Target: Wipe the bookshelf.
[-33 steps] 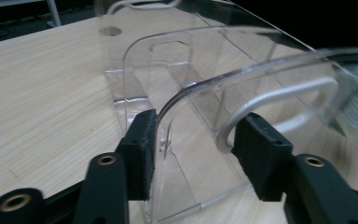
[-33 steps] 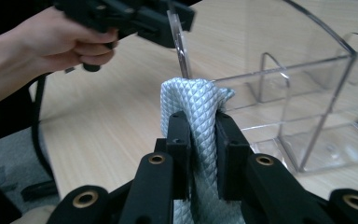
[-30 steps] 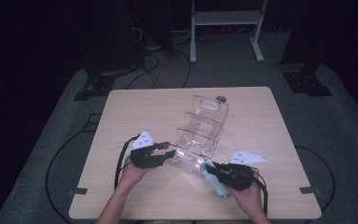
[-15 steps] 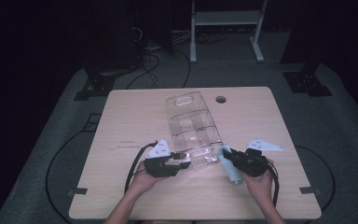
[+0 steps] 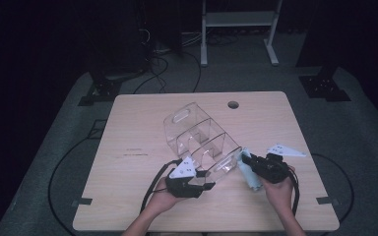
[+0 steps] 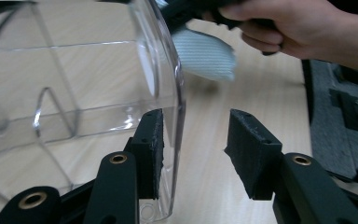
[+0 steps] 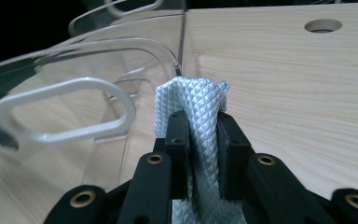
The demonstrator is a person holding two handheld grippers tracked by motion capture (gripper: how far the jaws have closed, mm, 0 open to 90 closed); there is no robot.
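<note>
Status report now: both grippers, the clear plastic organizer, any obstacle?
Left gripper open astride clear plastic organizer wall. Right gripper shut on pale blue cloth beside organizer. No obstacle on wooden table.

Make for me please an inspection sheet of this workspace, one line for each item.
Surface: wooden table, bare, with a round cable hole near the far edge.
Job's things: clear acrylic organizer with dividers lies on the table; a pale blue cloth is at its near end.
Clutter: nothing seen.
Grippers: left gripper is open, astride one organizer wall; right gripper is shut on the cloth.
Cables: a black cable loops from the left gripper; floor cables lie behind the table.
Surroundings: dark room, grey floor, white metal frame at the back.
</note>
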